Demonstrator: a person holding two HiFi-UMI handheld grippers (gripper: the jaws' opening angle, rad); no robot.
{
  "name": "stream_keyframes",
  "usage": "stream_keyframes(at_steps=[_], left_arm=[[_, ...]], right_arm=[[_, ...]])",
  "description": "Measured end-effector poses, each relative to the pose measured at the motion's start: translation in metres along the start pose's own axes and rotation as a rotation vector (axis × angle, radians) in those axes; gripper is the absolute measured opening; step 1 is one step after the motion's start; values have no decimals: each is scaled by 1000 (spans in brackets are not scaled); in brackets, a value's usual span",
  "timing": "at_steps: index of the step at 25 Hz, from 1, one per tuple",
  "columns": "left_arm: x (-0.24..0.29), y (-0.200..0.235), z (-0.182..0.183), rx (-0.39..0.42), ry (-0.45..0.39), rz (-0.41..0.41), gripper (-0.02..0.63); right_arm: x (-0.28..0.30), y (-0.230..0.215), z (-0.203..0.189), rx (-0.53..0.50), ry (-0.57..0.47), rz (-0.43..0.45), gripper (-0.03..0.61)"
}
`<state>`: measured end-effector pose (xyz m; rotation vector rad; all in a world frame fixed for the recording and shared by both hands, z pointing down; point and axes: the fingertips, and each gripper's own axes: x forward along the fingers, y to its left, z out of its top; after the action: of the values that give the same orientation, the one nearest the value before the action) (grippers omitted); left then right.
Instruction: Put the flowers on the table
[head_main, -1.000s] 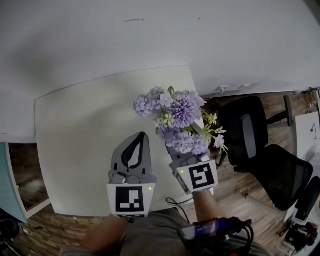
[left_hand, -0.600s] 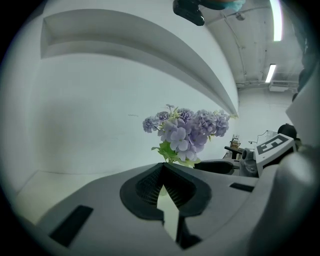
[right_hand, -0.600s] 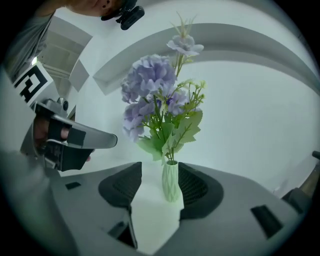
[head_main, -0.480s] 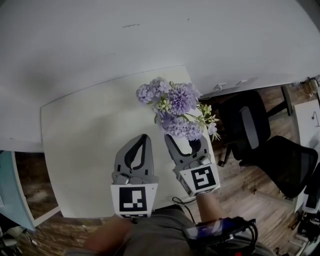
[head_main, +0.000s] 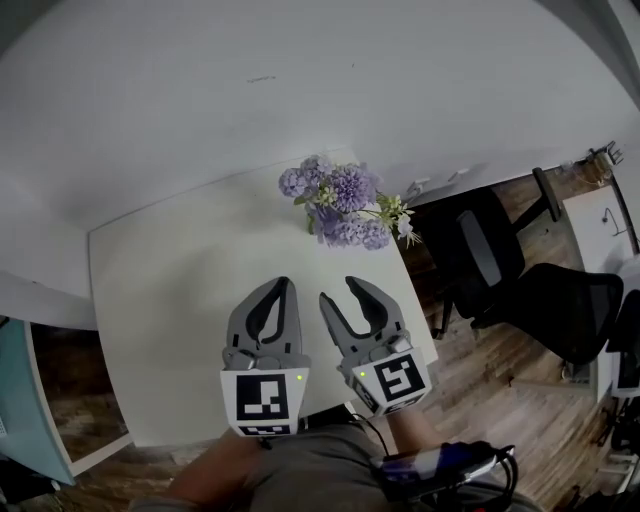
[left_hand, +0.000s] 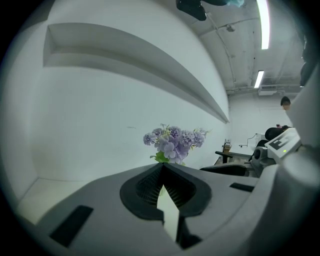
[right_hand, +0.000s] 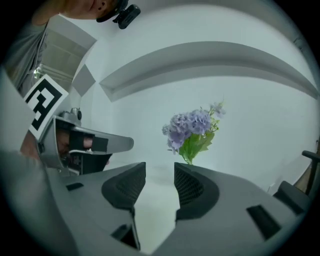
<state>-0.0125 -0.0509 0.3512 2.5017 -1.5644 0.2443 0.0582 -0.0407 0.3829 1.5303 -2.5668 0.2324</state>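
The flowers (head_main: 345, 205) are stood upright at the 1 o'clock corner of the table (head_main: 170, 270), long axis vertical, blooms pointed up. The fingers of the left gripper (head_main: 283, 285) are pressed together. Those of the right gripper (head_main: 340, 288) are parted and closing, with nothing between them.

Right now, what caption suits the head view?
Flowers on the table; left gripper shut, right gripper closing on nothing.
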Motion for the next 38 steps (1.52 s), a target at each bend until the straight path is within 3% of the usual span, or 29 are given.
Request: stream_keyframes(at_steps=[3, 5, 8, 17, 38], left_arm=[[-16, -2, 8, -8, -31, -12, 8], [-27, -3, 14, 1, -53, -19, 8], [-44, -3, 24, 14, -91, -25, 8], [-80, -10, 54, 60, -170, -44, 8], [-99, 2, 61, 53, -202, -44, 8]], right_arm=[[-15, 15, 15, 18, -5, -22, 137], [-23, 22, 20, 5, 15, -49, 46], [-30, 31, 33, -2, 27, -69, 12], [-51, 60, 65, -9, -61, -86, 8], [-51, 87, 75, -53, -78, -85, 6]])
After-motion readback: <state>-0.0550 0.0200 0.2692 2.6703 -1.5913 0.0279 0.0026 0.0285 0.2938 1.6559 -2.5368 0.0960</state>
